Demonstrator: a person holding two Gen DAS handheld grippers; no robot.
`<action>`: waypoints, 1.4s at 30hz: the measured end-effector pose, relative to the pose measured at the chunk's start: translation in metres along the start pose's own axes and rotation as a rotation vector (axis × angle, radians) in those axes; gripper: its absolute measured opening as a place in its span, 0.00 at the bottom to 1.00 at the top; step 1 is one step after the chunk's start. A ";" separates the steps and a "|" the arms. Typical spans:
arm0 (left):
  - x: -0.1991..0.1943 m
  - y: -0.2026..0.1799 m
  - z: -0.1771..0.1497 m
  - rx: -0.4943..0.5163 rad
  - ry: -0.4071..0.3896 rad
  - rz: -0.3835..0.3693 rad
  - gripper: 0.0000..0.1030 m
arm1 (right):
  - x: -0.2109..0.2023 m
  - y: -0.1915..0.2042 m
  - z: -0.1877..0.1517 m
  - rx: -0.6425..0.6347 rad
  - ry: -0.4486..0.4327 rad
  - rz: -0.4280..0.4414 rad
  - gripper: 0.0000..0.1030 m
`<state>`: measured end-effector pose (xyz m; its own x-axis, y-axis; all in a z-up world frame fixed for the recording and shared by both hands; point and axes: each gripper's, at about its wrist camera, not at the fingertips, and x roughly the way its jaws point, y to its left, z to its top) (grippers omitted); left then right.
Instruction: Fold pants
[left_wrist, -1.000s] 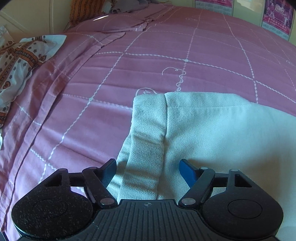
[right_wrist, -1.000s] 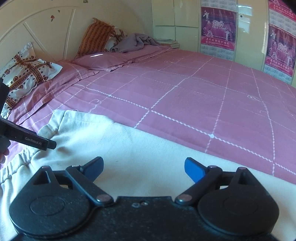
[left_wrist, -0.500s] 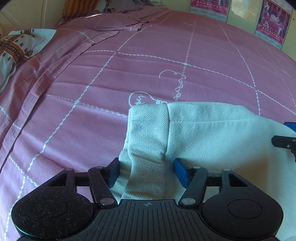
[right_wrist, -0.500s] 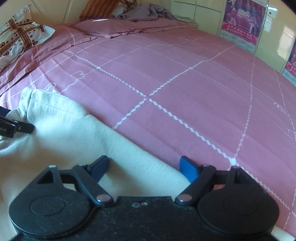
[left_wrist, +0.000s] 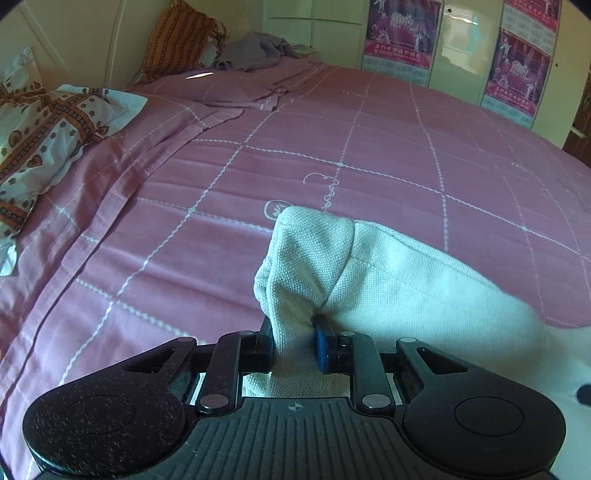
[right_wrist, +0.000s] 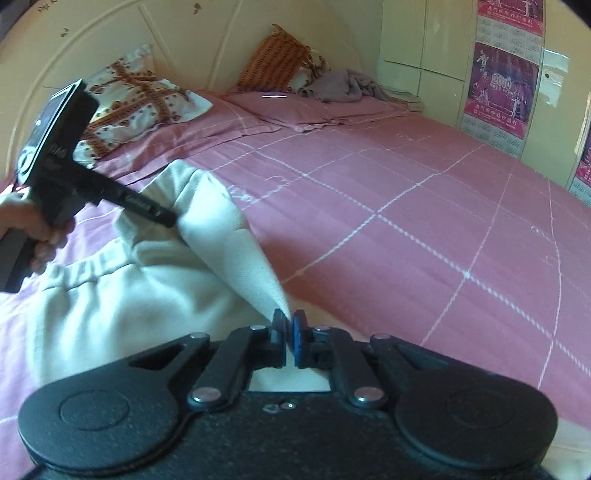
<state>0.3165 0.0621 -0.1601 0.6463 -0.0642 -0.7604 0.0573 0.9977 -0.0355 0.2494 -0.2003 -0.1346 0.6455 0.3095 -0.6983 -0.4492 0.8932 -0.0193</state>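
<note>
Cream-white pants (left_wrist: 388, 280) lie on the pink bed sheet (left_wrist: 369, 155). My left gripper (left_wrist: 295, 343) has a bunched fold of the hem corner between its pads; its jaws are closing and press on the cloth. That corner stands lifted off the bed. My right gripper (right_wrist: 289, 332) is shut on the thin edge of the pants (right_wrist: 221, 236), which stretches taut up to the left gripper (right_wrist: 168, 220), seen there in a person's hand (right_wrist: 33, 229). The elastic waistband lies low on the left in the right wrist view.
A patterned pillow (right_wrist: 140, 107) and an orange striped cushion (right_wrist: 280, 62) rest against the cream headboard (right_wrist: 110, 44). A grey garment (right_wrist: 343, 86) lies at the bed's far end. Wardrobe doors with pink posters (right_wrist: 502, 88) stand on the right.
Both grippers went from open to closed on the pants' edge. The edge, flat on the bed before, is now bunched and raised off the sheet.
</note>
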 end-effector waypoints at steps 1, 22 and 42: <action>-0.011 0.000 -0.009 0.006 0.001 -0.002 0.20 | -0.012 0.015 -0.012 -0.002 0.004 0.002 0.04; -0.107 0.032 -0.109 -0.470 0.108 -0.210 0.89 | -0.062 -0.002 -0.156 0.855 0.088 0.011 0.55; -0.075 0.056 -0.120 -0.675 0.109 -0.191 0.07 | -0.061 -0.013 -0.156 1.077 -0.052 -0.023 0.06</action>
<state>0.1798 0.1254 -0.1831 0.5899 -0.2720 -0.7603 -0.3450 0.7664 -0.5418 0.1196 -0.2819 -0.2036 0.6836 0.2801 -0.6740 0.3266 0.7084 0.6257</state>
